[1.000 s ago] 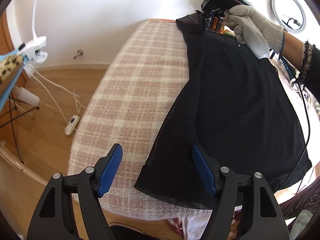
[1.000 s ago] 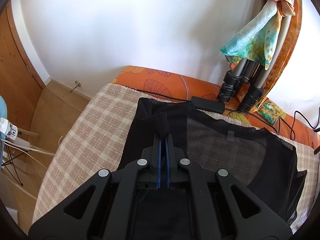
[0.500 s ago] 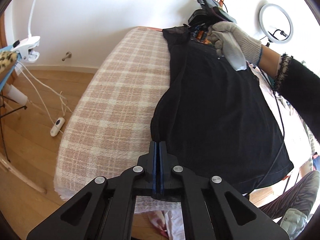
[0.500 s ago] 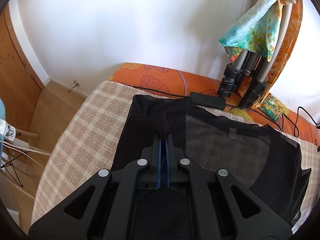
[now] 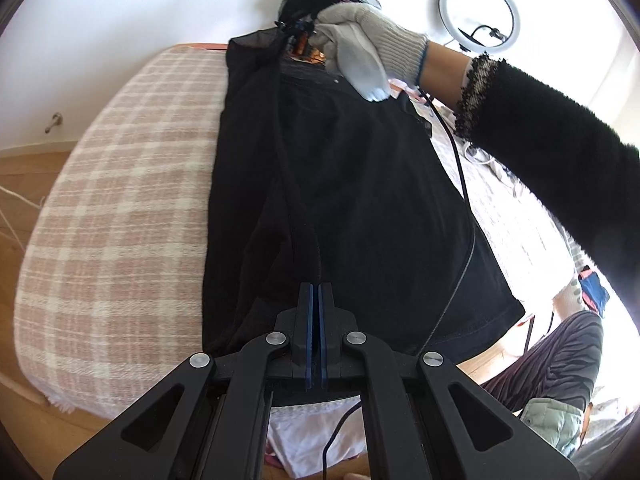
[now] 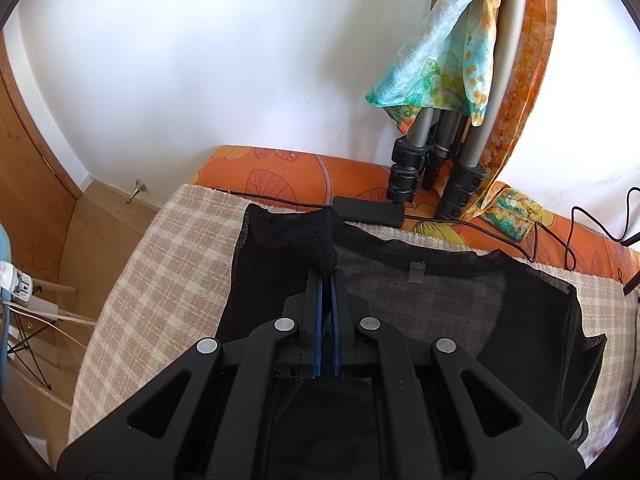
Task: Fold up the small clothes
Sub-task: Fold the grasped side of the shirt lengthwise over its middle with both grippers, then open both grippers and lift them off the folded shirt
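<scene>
A black sheer top [image 5: 360,184] lies lengthwise on a pink-and-cream checked blanket [image 5: 120,200]. My left gripper [image 5: 314,286] is shut on the top's left edge near the hem and lifts a fold of it. My right gripper [image 6: 326,276] is shut on the top [image 6: 440,304] at its left shoulder, near the neckline, holding the fabric bunched up. The right gripper also shows at the far end in the left wrist view [image 5: 298,36], held by a gloved hand [image 5: 360,48].
An orange patterned mattress [image 6: 280,168] lies beyond the blanket by the white wall. A tripod [image 6: 432,160] with a colourful scarf, a black power adapter [image 6: 368,210] and cables sit on it. A ring light [image 5: 476,4] stands at the right. Wooden floor lies left.
My left gripper closed on the top's left edge and lifted it, dragging the edge rightward over the garment. My right gripper stays shut on the shoulder and has moved slightly the same way.
</scene>
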Demonstrator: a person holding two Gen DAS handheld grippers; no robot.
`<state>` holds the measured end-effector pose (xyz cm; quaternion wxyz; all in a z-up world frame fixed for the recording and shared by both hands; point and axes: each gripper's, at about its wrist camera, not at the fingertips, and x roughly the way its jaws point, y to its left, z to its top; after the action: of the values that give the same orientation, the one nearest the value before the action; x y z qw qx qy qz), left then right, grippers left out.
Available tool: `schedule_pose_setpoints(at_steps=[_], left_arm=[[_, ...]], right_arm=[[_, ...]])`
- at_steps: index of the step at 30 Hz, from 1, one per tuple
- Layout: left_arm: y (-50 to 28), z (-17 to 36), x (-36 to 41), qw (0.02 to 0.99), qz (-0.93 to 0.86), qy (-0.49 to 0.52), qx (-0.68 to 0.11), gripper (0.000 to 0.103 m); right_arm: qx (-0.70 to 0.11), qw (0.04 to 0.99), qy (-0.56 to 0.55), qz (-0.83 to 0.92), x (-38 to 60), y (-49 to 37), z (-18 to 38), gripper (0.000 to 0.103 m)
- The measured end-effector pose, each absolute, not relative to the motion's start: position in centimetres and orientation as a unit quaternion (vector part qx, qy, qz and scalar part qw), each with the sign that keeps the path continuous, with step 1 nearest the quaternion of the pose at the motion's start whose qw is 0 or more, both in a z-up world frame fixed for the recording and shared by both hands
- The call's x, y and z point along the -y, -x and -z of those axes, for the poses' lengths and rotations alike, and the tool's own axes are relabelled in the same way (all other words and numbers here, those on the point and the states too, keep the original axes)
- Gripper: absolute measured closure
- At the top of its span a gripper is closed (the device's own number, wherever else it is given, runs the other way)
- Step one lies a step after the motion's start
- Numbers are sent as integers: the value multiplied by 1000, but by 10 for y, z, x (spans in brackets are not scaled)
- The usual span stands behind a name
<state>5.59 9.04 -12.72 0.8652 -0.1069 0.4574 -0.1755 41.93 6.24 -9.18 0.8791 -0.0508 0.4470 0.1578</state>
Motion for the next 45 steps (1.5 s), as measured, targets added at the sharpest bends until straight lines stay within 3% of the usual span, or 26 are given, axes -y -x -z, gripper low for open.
schedule_pose_setpoints(at_steps=[14, 18, 21, 22, 23, 24, 26, 30, 36, 45], left_arm=[[-63, 146, -57, 842, 222, 65, -488, 102], [-60, 141, -57, 836, 232, 53, -494, 92], [-51, 137, -66, 832, 236, 69, -498, 92], [-48, 133, -72, 832, 237, 79, -495, 92], [-45, 129, -78, 834, 239, 88, -490, 92], [-43, 124, -82, 837, 241, 96, -482, 92], [-34, 113, -93, 844, 247, 107, -463, 92], [-24, 106, -110, 874, 209, 90, -429, 92], [-35, 126, -139, 875, 126, 94, -458, 92], [-44, 146, -152, 842, 142, 162, -495, 92]], right_arm=[[-483, 865, 94, -101, -49, -433, 141, 98], [-496, 860, 101, -61, -37, -437, 145, 98], [-496, 861, 99, -49, -25, -435, 140, 98], [-495, 862, 90, -52, -20, -432, 135, 97], [-494, 864, 82, -52, -15, -429, 131, 87], [-491, 866, 76, -52, -10, -424, 126, 68], [-478, 874, 65, -56, -2, -412, 113, 49], [-463, 882, 58, -69, 9, -387, 90, 49], [-452, 878, 53, -151, 24, -308, 66, 49], [-443, 841, 95, -296, 15, -138, 60, 49]])
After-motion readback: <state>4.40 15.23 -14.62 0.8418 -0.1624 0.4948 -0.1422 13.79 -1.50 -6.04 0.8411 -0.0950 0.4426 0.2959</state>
